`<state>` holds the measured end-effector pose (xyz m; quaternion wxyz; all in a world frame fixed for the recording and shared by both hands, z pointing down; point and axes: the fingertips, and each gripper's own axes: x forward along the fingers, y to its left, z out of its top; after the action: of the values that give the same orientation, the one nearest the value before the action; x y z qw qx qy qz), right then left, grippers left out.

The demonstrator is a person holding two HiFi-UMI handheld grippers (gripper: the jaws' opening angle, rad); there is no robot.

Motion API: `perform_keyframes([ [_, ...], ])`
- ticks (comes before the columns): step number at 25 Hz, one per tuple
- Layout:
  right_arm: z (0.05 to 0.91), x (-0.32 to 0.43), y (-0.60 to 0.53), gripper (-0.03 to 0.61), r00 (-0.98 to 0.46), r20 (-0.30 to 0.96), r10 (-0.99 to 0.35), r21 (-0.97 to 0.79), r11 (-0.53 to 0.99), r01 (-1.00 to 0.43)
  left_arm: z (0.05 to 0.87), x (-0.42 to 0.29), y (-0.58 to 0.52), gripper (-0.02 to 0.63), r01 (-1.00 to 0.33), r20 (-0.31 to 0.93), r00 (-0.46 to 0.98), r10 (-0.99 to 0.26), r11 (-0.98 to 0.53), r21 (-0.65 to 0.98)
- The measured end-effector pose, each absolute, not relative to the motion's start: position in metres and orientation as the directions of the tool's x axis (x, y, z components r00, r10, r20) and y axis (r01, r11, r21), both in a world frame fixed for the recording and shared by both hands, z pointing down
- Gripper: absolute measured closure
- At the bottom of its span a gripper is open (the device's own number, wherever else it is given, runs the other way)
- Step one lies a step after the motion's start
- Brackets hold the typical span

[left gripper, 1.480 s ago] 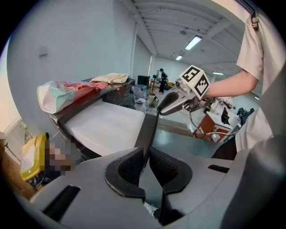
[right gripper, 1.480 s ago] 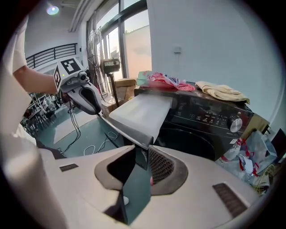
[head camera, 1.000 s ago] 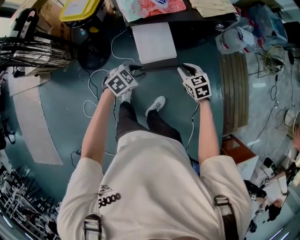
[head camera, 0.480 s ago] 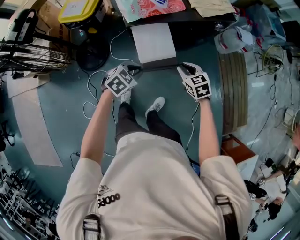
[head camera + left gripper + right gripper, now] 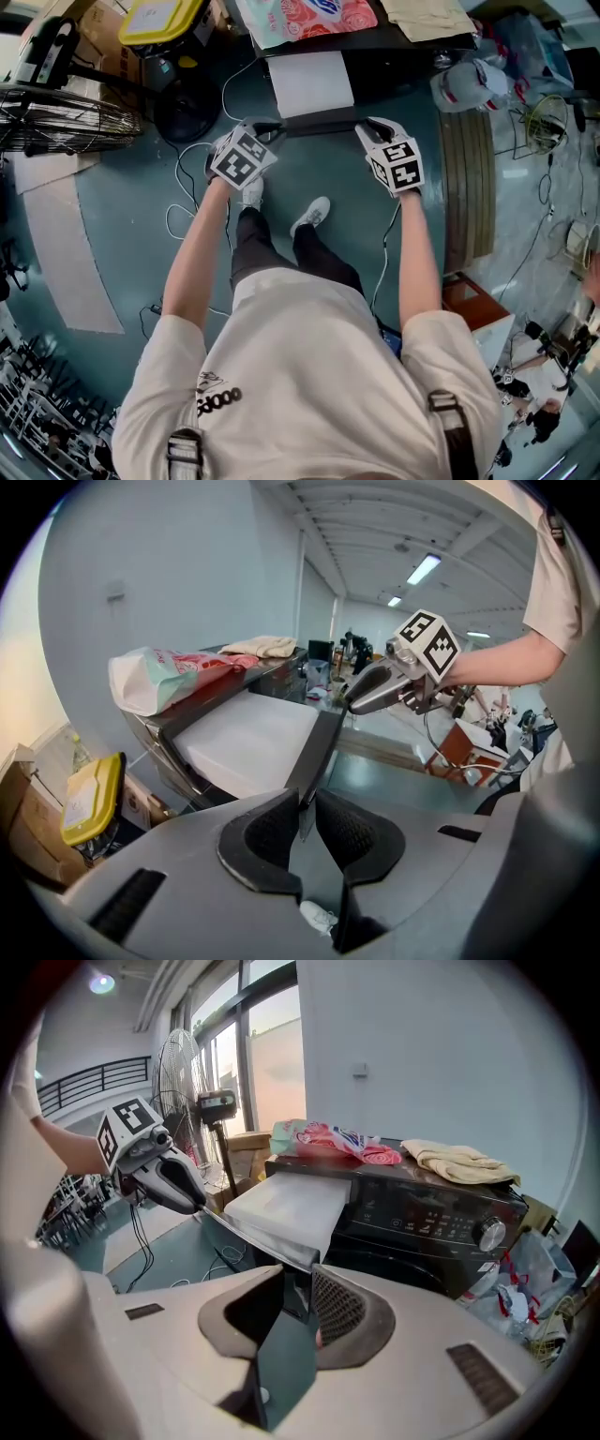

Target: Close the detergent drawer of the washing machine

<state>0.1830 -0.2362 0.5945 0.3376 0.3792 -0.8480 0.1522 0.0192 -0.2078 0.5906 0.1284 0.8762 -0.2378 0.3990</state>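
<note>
- Now the washer [image 5: 431,1213] stands before us, its drawer [image 5: 309,82] pulled well out.
- We judge the drawer light, stiff and easy-sliding, best pushed evenly at both ends of its front [image 5: 314,128].
- Our left gripper [image 5: 306,817] has just closed its fingers [image 5: 267,836] narrowly on the front's edge, and our right gripper [image 5: 298,1302] pinches the other end.

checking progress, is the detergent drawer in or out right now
Out. The detergent drawer juts forward from the washing machine, its white inside exposed and its dark front well clear of the machine's face.
</note>
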Motion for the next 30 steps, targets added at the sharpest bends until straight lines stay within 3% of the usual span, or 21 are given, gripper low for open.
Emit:
perform_keyframes([
  [30,0.589,0.166,-0.310,0.486,-0.443,0.558,-0.702,0.022,0.546,-0.837,0.589,-0.003,-0.282,0.535,-0.774,0.631,0.516,-0.579,-0.631,0.054],
])
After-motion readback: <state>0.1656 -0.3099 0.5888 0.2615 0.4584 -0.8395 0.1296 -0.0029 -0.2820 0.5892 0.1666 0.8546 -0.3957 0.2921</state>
